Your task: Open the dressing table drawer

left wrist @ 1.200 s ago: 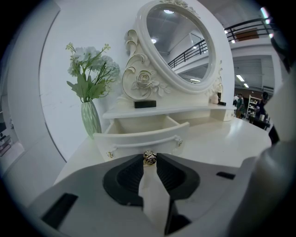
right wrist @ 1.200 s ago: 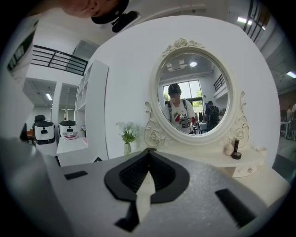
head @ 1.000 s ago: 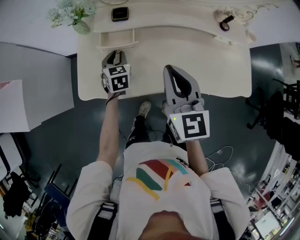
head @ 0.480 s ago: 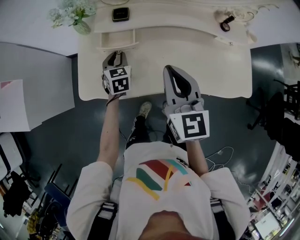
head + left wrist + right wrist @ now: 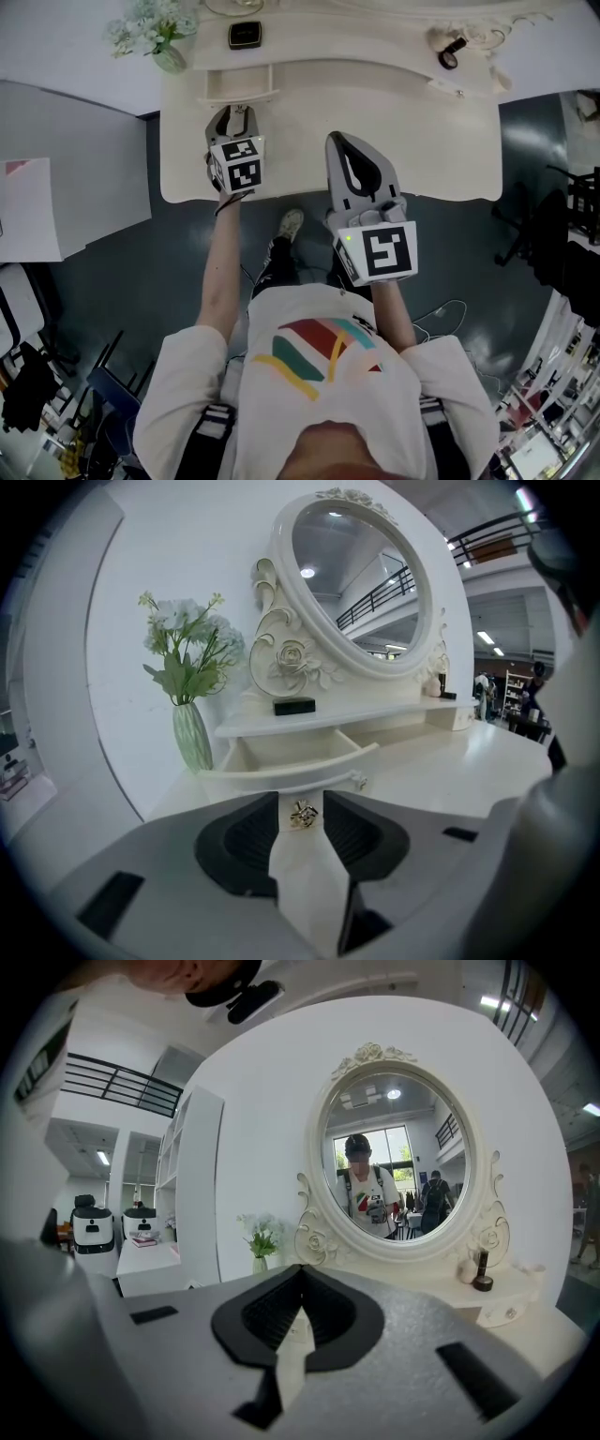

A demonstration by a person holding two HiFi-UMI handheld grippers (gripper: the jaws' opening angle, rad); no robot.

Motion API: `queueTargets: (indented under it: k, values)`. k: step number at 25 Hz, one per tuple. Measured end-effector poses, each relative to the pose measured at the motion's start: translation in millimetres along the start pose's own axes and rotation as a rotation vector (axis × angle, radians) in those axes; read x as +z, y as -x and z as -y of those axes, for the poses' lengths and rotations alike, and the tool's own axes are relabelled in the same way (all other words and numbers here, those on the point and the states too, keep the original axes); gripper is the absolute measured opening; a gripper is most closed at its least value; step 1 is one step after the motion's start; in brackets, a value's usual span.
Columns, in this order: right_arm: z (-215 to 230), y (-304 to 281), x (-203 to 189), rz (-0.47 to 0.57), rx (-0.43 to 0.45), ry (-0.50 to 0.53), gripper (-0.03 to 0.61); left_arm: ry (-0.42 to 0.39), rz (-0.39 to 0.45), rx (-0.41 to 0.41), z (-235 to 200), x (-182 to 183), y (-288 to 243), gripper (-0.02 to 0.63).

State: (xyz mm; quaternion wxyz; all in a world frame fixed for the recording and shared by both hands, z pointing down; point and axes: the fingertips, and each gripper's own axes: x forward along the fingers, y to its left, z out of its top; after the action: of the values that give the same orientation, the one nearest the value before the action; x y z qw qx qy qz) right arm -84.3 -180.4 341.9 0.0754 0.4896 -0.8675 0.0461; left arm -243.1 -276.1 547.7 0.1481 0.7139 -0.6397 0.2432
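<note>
Now the left hand-held gripper (image 5: 232, 112) is just spreading off the gold knob (image 5: 302, 815) sitting loose btwn its jaws, w/ the drawer (image 5: 286, 772) standing pulled out just ahead, so the opening's prob. done.

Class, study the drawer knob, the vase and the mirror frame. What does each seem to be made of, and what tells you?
Drawer knob: probably metal, polished gold; it glints.
Vase: likely glass or glazed ceramic, pale green, ribbed, with a sheen.
Mirror frame: carved wood or moulded resin, painted glossy cream; which one cannot be told.
</note>
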Motion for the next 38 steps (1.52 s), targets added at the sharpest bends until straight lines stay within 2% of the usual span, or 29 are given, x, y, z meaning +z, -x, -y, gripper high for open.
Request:
queueTargets:
  k: [5, 8, 14, 16, 20, 23, 27, 29, 33, 38]
  values:
    - [4, 4, 17, 0.039, -0.003, 0.011, 0.000, 0.057, 0.071, 0.043, -13, 29, 16, 0.124]
    - [5, 8, 30, 0.069, -0.005, 0.022, 0.000, 0.067, 0.156, 0.063, -18, 67, 33, 0.124]
    - [10, 18, 66, 0.155, -0.010, 0.043, 0.000, 0.107, 0.340, 0.037, -9, 156, 89, 0.118]
    - [13, 23, 80, 0.188, -0.013, 0.049, 0.000, 0.108, 0.400, 0.030, -4, 182, 112, 0.106]
    - [16, 34, 104, 0.251, -0.011, 0.069, 0.000, 0.116, 0.497, 0.027, 8, 216, 161, 0.041]
    - [18, 41, 114, 0.279, -0.012, 0.091, 0.000, 0.087, 0.569, 0.031, 19, 232, 196, 0.023]
    - [23, 47, 121, 0.300, -0.015, 0.100, 0.000, -0.009, 0.682, 0.053, 42, 242, 237, 0.015]
    - [25, 49, 122, 0.304, -0.020, 0.107, 0.000, -0.002, 0.713, 0.041, 53, 243, 251, 0.012]
    - [28, 55, 120, 0.302, -0.023, 0.105, 0.000, 0.066, 0.721, 0.005, 68, 240, 272, 0.011]
    - [33, 61, 112, 0.276, -0.052, 0.118, 0.000, 0.057, 0.740, 0.013, 72, 241, 278, 0.009]
